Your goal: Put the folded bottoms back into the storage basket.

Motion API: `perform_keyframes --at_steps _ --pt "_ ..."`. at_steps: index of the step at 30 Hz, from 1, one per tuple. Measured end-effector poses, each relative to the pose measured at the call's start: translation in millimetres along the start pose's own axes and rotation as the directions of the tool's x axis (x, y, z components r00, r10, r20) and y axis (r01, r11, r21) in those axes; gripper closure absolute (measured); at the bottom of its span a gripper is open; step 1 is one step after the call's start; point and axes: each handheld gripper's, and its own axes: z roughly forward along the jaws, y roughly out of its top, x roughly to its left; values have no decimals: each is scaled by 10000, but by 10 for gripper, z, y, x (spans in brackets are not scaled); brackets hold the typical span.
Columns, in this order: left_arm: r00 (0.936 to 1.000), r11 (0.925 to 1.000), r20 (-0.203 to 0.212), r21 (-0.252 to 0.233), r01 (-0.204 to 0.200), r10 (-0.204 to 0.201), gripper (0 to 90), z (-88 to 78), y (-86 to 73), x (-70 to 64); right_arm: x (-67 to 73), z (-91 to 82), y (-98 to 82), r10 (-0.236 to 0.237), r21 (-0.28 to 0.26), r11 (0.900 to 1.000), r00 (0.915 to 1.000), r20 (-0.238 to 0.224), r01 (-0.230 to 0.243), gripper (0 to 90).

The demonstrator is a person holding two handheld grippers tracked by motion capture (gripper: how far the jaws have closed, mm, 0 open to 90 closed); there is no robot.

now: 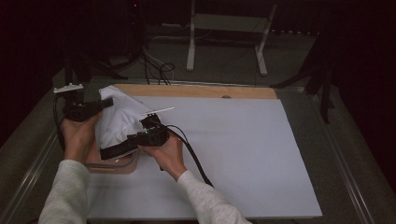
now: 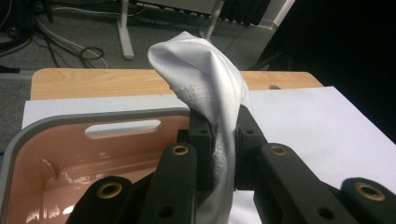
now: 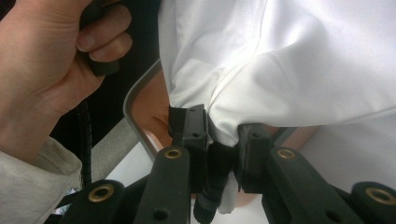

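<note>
Left tool (image 2: pixel 223 140) clamped on white cloth (image 2: pixel 205 74); right tool (image 3: pixel 219 140) clamped on its black-banded hem. Garment hangs over pink basin (image 2: pixel 70 154), near left of counter (image 1: pixel 243 154). Light, limp, likely slippery; best gripped at bunched edges or band.

White garment (image 1: pixel 116 122), black waistband, bunched, held above pink tub (image 2: pixel 70 158).

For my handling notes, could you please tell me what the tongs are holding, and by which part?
Both grip one white cloth garment: left tongs pinch a bunched fold, right tongs its dark-banded edge.
</note>
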Motion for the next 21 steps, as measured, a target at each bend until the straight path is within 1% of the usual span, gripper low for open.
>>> perform_keyframes --at_steps 6,13,21 --pt "10000 10000 -24 7 -25 25 821 -6 -13 16 5 36 -13 33 -31 10000 10000 -25 -33 769" --pt "10000 10000 -60 17 40 -40 821 -6 -37 41 15 78 -22 46 -28 10000 10000 -7 -46 769" --pt "9999 10000 -134 70 70 -69 821 -6 -65 76 24 137 -39 37 74 10000 10000 -29 -37 769"
